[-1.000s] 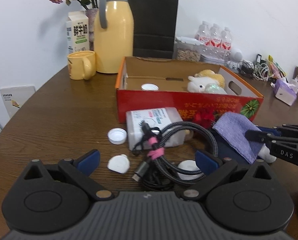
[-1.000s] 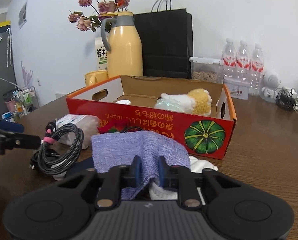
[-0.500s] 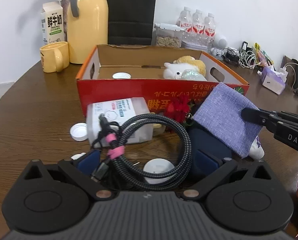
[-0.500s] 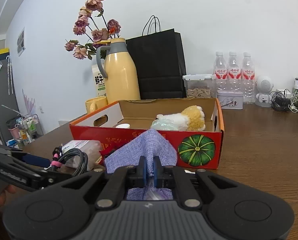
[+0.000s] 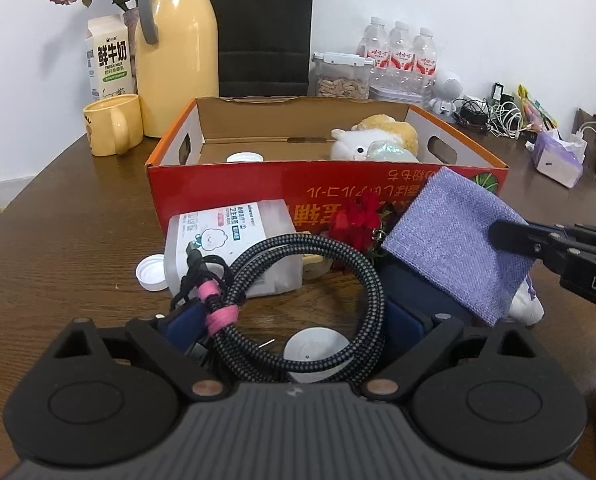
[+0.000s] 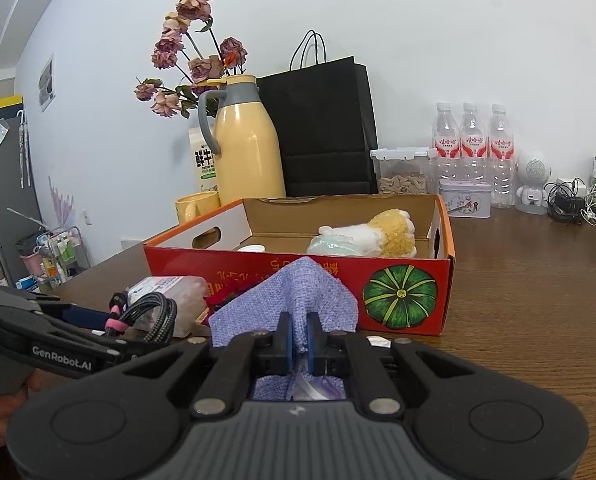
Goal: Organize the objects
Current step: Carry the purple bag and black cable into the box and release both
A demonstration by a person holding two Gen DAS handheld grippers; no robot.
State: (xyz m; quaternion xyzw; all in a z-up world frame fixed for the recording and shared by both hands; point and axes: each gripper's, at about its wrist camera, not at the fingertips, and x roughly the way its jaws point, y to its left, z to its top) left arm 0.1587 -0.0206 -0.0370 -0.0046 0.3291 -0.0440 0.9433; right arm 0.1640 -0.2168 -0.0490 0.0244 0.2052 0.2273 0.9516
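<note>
My left gripper (image 5: pixel 292 320) is wide around a coiled black braided cable (image 5: pixel 298 304) with a pink tie; the coil sits between the blue pads, lifted off the table. My right gripper (image 6: pixel 300 344) is shut on a purple fabric pouch (image 6: pixel 294 304) and holds it above the table; the pouch also shows in the left wrist view (image 5: pixel 454 248). A red cardboard box (image 5: pixel 338 192) stands just behind, holding a plush toy (image 5: pixel 374 140) and a white lid (image 5: pixel 244 158).
A white wipes pack (image 5: pixel 234 244), a white cap (image 5: pixel 152 276), a red flower (image 5: pixel 358 220) and a round white object (image 5: pixel 316 348) lie before the box. A yellow mug (image 5: pixel 112 124), thermos (image 5: pixel 178 48), milk carton, black bag and water bottles stand behind.
The left gripper moved forward around the cable coil and raised it. The right gripper rose with the purple pouch, its jaws pinched tighter on the fabric.
</note>
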